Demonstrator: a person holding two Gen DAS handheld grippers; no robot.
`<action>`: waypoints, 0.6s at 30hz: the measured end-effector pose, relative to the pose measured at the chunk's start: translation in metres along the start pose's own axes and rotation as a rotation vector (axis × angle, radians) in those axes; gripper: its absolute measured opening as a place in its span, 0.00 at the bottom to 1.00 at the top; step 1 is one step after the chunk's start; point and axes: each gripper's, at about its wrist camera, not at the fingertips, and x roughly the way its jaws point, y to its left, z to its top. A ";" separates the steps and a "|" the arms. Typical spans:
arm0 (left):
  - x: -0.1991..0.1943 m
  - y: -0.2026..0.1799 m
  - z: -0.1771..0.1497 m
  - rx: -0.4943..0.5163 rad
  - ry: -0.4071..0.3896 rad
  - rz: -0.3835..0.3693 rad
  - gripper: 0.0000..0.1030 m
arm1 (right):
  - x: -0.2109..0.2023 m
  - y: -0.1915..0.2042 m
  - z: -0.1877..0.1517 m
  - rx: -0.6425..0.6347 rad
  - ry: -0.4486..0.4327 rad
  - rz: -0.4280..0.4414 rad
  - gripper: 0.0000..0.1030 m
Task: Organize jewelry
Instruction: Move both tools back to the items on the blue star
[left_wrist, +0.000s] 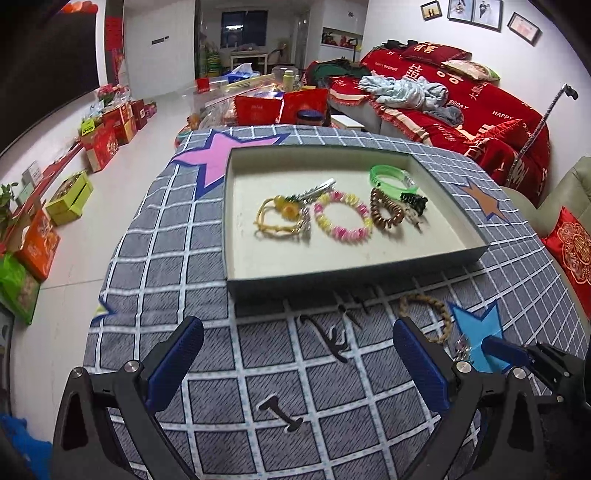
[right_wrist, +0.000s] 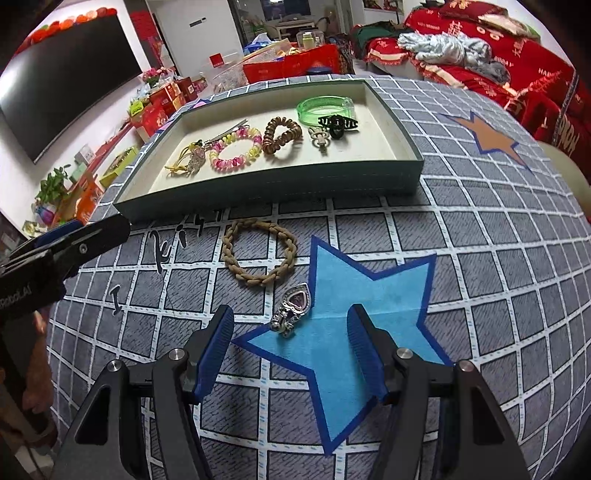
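While both sets of tongs hover above the checked cloth covering the surface, neither grasps anything. Landmark: the shallow tray, grey-green outside and cream inside, lying on the cloth.

Inside the tray, in a rough row: a yellow cord bracelet at its left end, touching a silver hair clip; a pink-and-yellow beaded bracelet just beside it; a brown spiral hair tie next; a green translucent bangle toward the tray's far right corner; a black claw clip touching the bangle; and a small pale metal piece between the hair tie and the claw clip, possibly a brooch, though blur prevents certainty.

Outside the tray, just in front of its near wall: a braided tan bracelet flat on the cloth. Farther from the tray, a silver pendant with a purple heart stone lies on the edge of a blue star patch.

Left tongs: released, blue pads spread wide, in front of the tray's near wall with only cloth between the pads. Right tongs: released, pads apart, with the pendant lying just ahead of the gap and untouched.
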 end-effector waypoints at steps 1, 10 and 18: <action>0.001 0.001 -0.001 -0.002 0.006 0.001 1.00 | 0.001 0.002 0.000 -0.009 -0.001 -0.004 0.65; 0.013 -0.005 -0.007 0.006 0.057 -0.013 1.00 | 0.000 0.016 -0.005 -0.087 -0.026 -0.087 0.21; 0.028 -0.025 -0.008 0.005 0.084 -0.032 1.00 | -0.008 -0.002 -0.011 -0.050 -0.043 -0.065 0.15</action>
